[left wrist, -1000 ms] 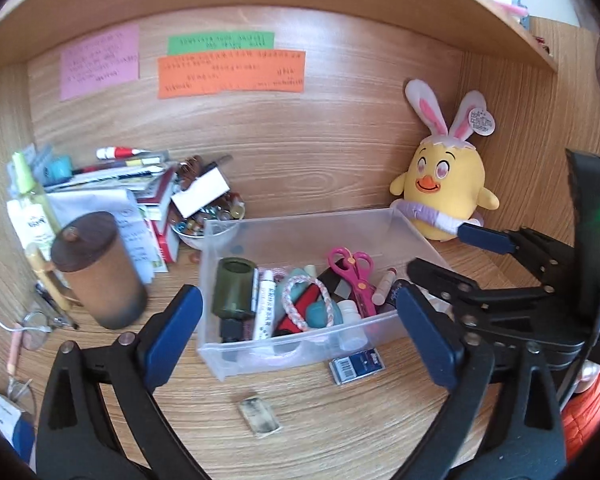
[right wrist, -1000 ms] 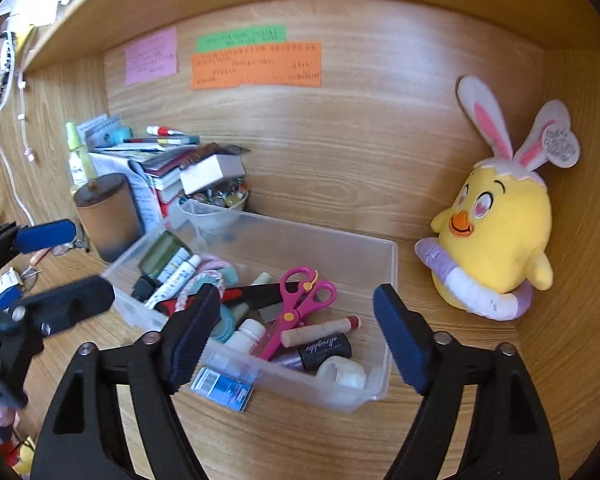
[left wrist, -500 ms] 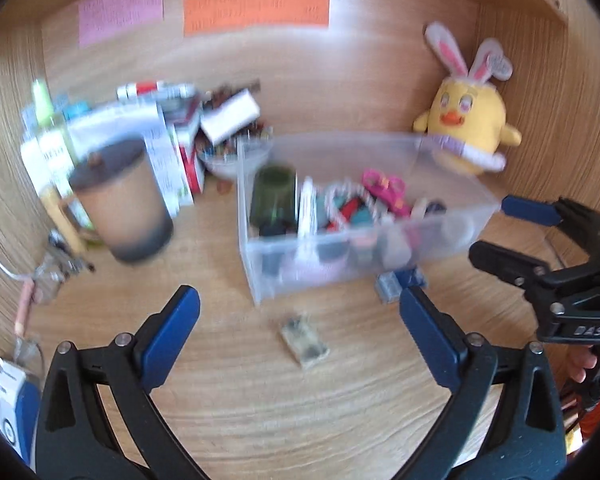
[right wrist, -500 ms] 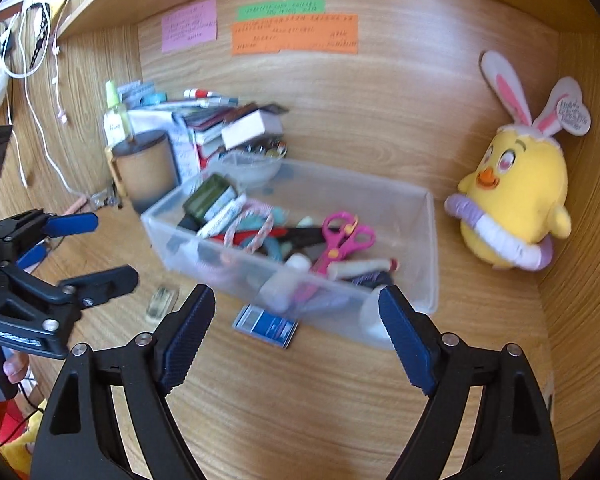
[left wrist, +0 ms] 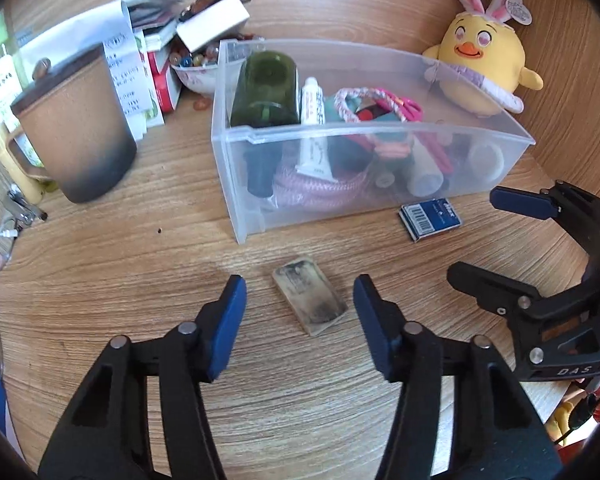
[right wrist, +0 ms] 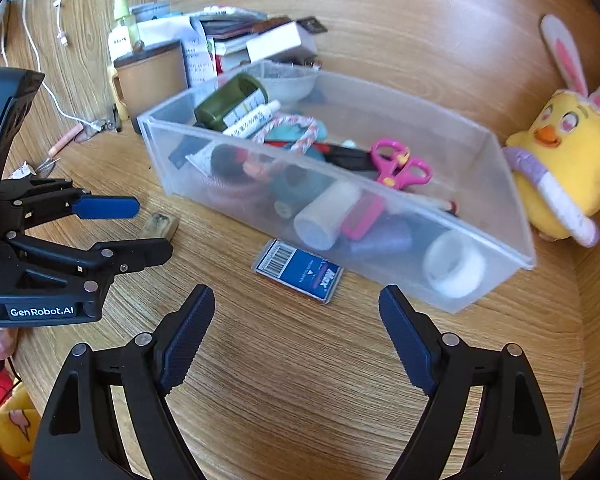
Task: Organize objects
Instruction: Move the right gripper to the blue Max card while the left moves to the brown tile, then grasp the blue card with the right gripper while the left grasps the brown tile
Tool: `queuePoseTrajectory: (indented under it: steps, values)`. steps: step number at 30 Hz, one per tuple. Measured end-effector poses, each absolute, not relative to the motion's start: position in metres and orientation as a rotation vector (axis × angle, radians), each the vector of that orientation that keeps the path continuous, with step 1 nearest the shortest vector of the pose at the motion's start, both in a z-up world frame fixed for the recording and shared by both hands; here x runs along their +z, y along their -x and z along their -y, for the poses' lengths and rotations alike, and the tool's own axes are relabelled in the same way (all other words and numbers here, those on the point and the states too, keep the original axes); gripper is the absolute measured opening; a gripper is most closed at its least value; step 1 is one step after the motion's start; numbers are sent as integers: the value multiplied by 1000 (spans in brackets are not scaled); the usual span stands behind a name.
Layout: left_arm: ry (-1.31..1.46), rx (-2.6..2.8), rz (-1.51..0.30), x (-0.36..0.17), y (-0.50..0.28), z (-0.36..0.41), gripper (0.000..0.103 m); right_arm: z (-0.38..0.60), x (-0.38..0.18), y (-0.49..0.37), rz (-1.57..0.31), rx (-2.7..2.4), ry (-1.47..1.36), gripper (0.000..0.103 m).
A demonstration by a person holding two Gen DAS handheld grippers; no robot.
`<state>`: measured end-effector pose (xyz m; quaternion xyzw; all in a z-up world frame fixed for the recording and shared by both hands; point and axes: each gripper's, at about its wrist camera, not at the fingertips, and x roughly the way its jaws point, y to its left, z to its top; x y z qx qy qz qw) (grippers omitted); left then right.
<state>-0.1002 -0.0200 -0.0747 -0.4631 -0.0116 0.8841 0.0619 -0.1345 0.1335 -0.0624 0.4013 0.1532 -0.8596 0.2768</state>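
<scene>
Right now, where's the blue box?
The blue box lies flat on the desk just outside the clear bin's front wall, ahead of the open right gripper. In the left wrist view it sits right of the worn eraser.

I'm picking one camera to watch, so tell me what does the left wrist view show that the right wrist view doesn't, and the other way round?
Only the left wrist view shows the small worn tan block whole, lying between the open left tongs, plus the bowl of beads.

Only the right wrist view shows the white cables and the green-capped bottle.

Both show the clear bin, blue card box, brown cup and yellow chick plush.
</scene>
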Motion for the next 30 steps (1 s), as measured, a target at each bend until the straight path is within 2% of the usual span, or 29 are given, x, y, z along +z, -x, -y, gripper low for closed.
queuePoseTrajectory:
  steps: [2, 9, 16, 23, 30]
  values:
    - [1393, 2674, 27, -76, 98, 22, 50, -131, -68, 139, -411, -2313, -1111, 82]
    - [1352, 2682, -40, -78, 87, 20, 24, -116, -77, 146, -414, -2330, -1162, 82]
    - [1324, 2687, 24, -75, 86, 30, 23, -115, -79, 150, -376, -2358, -1186, 77]
    - [1276, 2723, 69, -69, 80, 39, 23, -125, -77, 151, -329, -2382, -1191, 48]
    - [1228, 2753, 91, -59, 79, 32, 23, -134, -73, 142, -312, -2353, -1193, 46]
